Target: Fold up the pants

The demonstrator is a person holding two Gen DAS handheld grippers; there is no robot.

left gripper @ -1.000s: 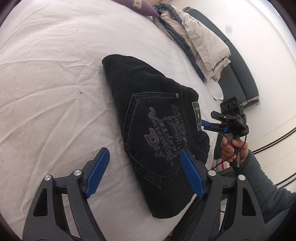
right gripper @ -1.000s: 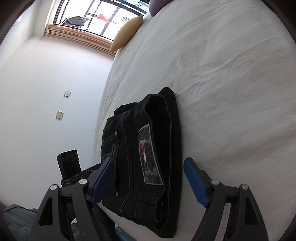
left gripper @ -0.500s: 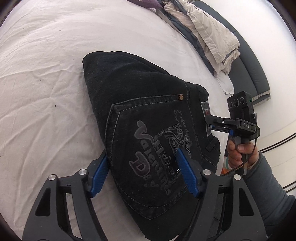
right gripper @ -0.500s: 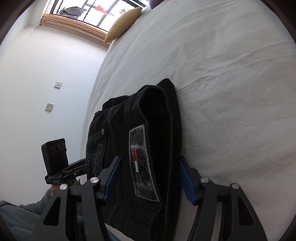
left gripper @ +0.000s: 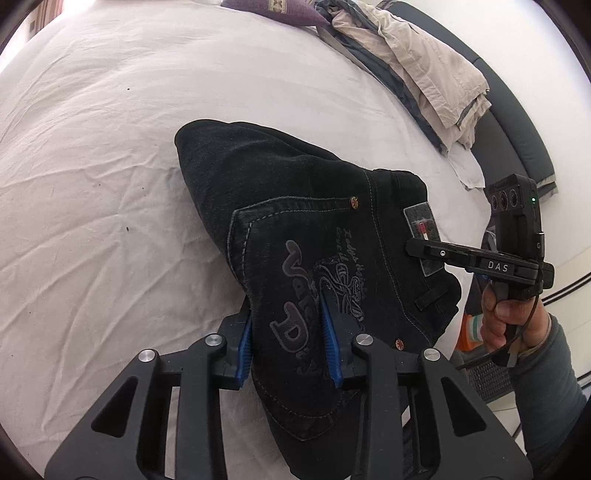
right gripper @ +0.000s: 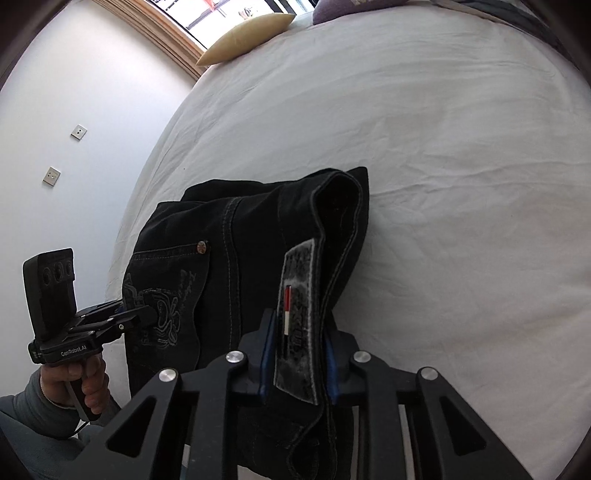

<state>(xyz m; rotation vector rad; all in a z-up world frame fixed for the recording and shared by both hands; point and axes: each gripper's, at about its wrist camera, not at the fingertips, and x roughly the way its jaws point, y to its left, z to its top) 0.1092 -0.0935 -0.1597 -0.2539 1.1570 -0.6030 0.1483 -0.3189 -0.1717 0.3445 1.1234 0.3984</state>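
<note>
Folded black jeans (left gripper: 295, 192) lie near the edge of a white bed sheet (left gripper: 110, 184). In the left wrist view my left gripper (left gripper: 286, 310) is closing on the back-pocket end, and its blue pads press a raised bunch of the fabric. In the right wrist view my right gripper (right gripper: 299, 325) is closing on the waistband of the jeans (right gripper: 251, 229). The grey brand patch (right gripper: 295, 317) stands between its pads. Each gripper also shows in the other's view, held by a hand: the right gripper (left gripper: 417, 251) and the left gripper (right gripper: 147, 314).
A pile of beige and grey clothes (left gripper: 424, 62) lies at the far right of the bed beside a purple pillow (left gripper: 273, 9). A dark padded bench (left gripper: 517, 129) runs along that side. A yellow pillow (right gripper: 247, 37) sits by the window. A white wall with switch plates (right gripper: 78, 131) stands left.
Both grippers moved in over the jeans and their jaws narrowed from wide apart onto the fabric. The pocket end and the waistband are now bunched up and slightly raised.
</note>
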